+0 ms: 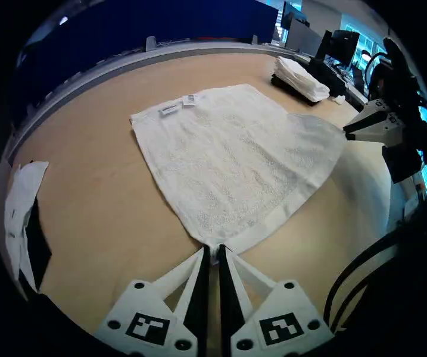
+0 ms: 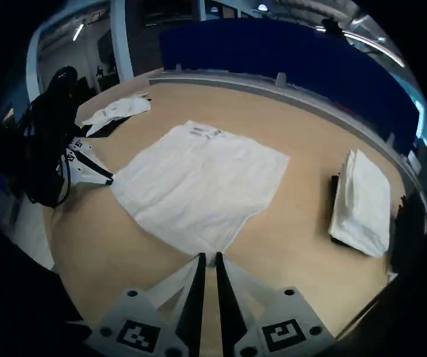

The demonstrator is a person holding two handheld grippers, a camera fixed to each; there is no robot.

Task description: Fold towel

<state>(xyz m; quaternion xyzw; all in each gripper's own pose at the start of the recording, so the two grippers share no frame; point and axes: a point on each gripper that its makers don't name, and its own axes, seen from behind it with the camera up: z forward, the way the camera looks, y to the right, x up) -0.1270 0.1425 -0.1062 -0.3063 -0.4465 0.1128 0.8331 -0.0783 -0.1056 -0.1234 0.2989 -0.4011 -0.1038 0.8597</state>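
- Pinching one near corner of the towel (image 1: 231, 160), the left hand-held gripper (image 1: 215, 254) sits at six o'clock in the left gripper view. Its fingers are drawn in to a thin slit with the white hem caught between the tips.
- The right hand-held gripper (image 2: 209, 259) looks much the same at six o'clock in the right gripper view: nearly closed, with the neighbouring corner tucked between its tips, as far as I can judge.
- The towel lies spread mostly flat on the desk (image 1: 94, 178), running away from each gripper toward twelve o'clock, and I read it as not yet folded.
- I take the two corner grips as the setup for a first fold. Holding both ends of one edge lets me lift it evenly and carry it over to the far edge, where the sewn tags (image 1: 177, 106) lie.
- The cloth is white terry, nubbly across the middle with a smoother flat band along the hem. It is soft, so I expect it to sag between the grips unless the edge is held taut.
- The desk is pale and smooth with a curved far rim, backed by a blue partition (image 1: 153, 24).
- A stack of folded towels (image 2: 362, 202) rests at three o'clock in the right gripper view, well apart from the work. A loose white cloth (image 1: 22, 196) lies at nine o'clock in the left gripper view.
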